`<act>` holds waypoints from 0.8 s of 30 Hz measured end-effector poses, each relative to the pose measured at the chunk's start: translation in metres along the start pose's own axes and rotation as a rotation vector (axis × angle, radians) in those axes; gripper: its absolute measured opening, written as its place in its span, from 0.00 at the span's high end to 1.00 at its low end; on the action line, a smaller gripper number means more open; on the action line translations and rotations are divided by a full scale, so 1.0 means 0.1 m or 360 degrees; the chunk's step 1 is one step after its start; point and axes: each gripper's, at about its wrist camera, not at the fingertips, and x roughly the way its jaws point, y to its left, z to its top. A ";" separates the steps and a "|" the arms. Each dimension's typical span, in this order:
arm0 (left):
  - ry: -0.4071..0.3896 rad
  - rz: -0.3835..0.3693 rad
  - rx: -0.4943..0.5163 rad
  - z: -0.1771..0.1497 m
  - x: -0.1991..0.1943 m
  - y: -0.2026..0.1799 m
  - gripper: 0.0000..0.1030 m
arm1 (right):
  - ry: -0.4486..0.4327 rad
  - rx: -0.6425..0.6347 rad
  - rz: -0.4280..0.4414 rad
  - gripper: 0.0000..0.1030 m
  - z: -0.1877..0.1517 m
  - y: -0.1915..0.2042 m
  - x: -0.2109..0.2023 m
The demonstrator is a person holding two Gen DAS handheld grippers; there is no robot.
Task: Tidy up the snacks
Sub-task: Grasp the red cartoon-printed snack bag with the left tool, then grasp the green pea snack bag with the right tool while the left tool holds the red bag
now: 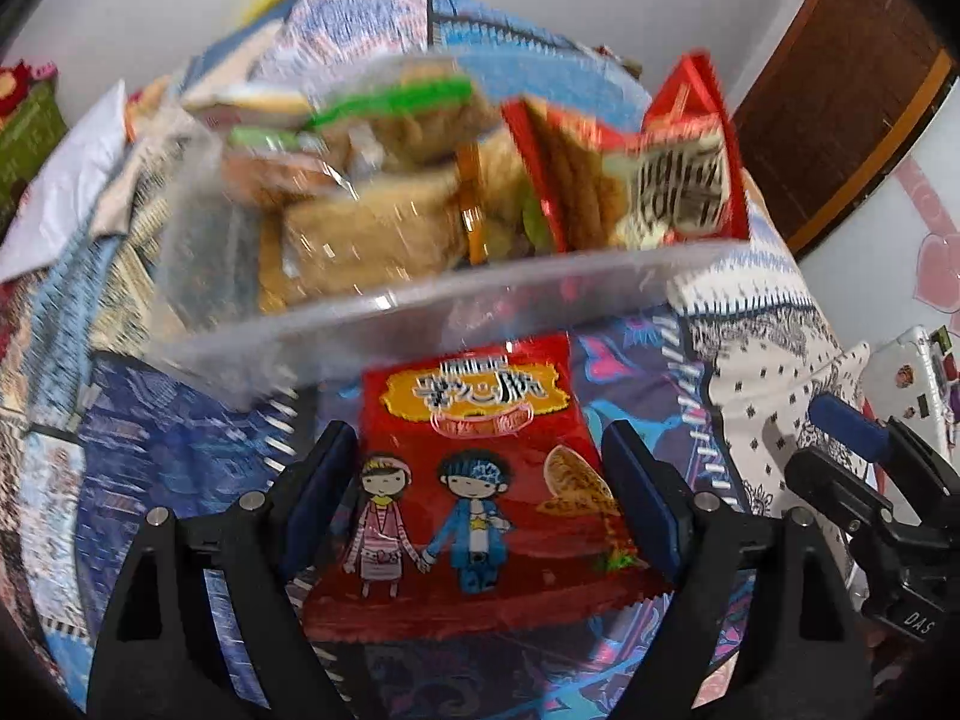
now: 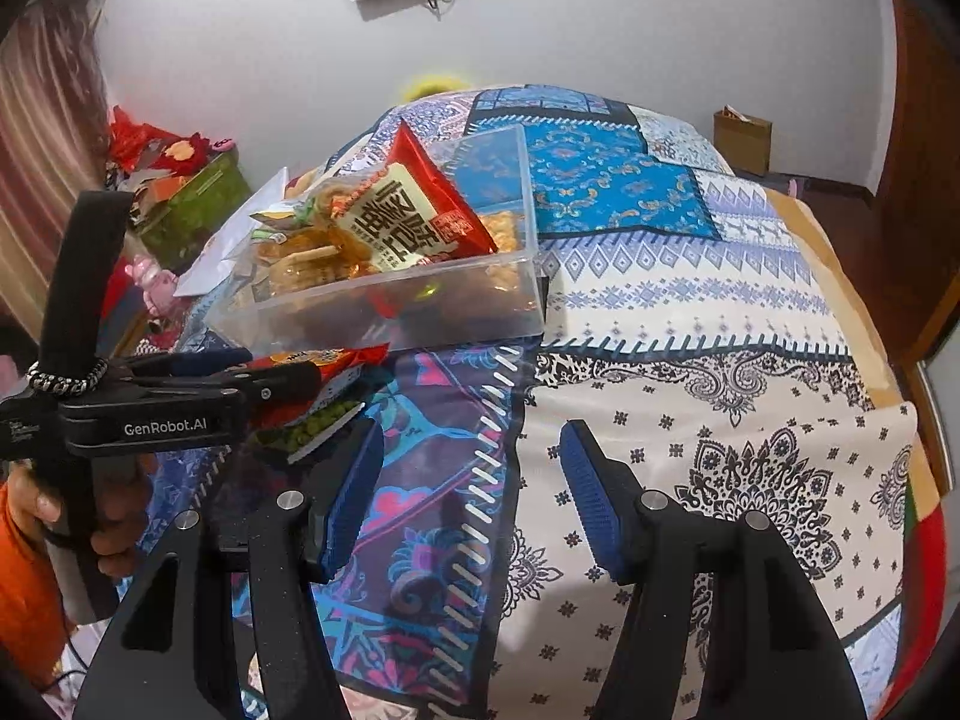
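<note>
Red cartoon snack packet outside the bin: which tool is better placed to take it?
Left. The left tool already straddles the red packet, open. The right tool is open over bare cloth.

The left gripper [image 1: 480, 480] points steeply down, jaws spread apart. At its three o'clock, the right gripper [image 2: 474, 480] tilts downward, jaws apart, gripping nothing.

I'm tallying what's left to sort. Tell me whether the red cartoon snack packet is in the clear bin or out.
Out. The red cartoon snack packet lies flat on the patterned bedspread, in front of the clear plastic bin.
</note>
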 end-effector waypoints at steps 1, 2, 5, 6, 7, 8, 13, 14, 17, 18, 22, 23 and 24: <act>0.0013 0.0008 0.0002 -0.01 0.04 0.00 0.19 | 0.0001 0.0003 0.0002 0.44 -0.01 0.00 0.01; 0.0013 0.0015 0.0006 -0.02 0.06 -0.01 0.19 | 0.0003 0.0004 0.0004 0.44 -0.01 0.00 0.01; -0.0022 0.0006 -0.0014 -0.04 0.06 0.01 0.21 | 0.0009 -0.0001 0.0003 0.44 -0.03 0.01 0.01; -0.0031 0.0006 -0.0015 -0.05 0.05 0.02 0.26 | 0.0014 -0.0003 0.0001 0.44 -0.03 0.02 0.01; -0.0040 0.0010 -0.0008 -0.06 0.03 0.02 0.29 | 0.0015 -0.0004 -0.0001 0.44 -0.03 0.02 0.02; -0.0052 0.0013 0.0000 -0.08 0.00 0.02 0.30 | 0.0017 -0.0007 -0.0003 0.44 -0.03 0.02 0.01; -0.0140 0.0002 0.0047 -0.25 -0.24 0.04 0.34 | 0.0027 -0.0024 0.0005 0.44 -0.01 0.08 0.05; -0.0163 0.0013 0.0049 -0.29 -0.29 0.05 0.34 | 0.0033 -0.0031 0.0007 0.44 0.00 0.10 0.06; -0.0245 0.0046 0.0047 -0.40 -0.49 0.13 0.34 | 0.0059 -0.0065 0.0022 0.44 0.02 0.21 0.12; -0.0268 0.0057 0.0045 -0.43 -0.54 0.15 0.34 | 0.0071 -0.0078 0.0030 0.44 0.03 0.26 0.15; -0.0337 0.0095 0.0040 -0.57 -0.73 0.31 0.34 | 0.0108 -0.0138 0.0055 0.44 0.05 0.44 0.25; -0.0340 0.0105 0.0039 -0.59 -0.74 0.35 0.34 | 0.0116 -0.0149 0.0062 0.44 0.06 0.47 0.28; -0.0345 0.0119 0.0032 -0.61 -0.75 0.40 0.34 | 0.0128 -0.0163 0.0071 0.44 0.08 0.52 0.32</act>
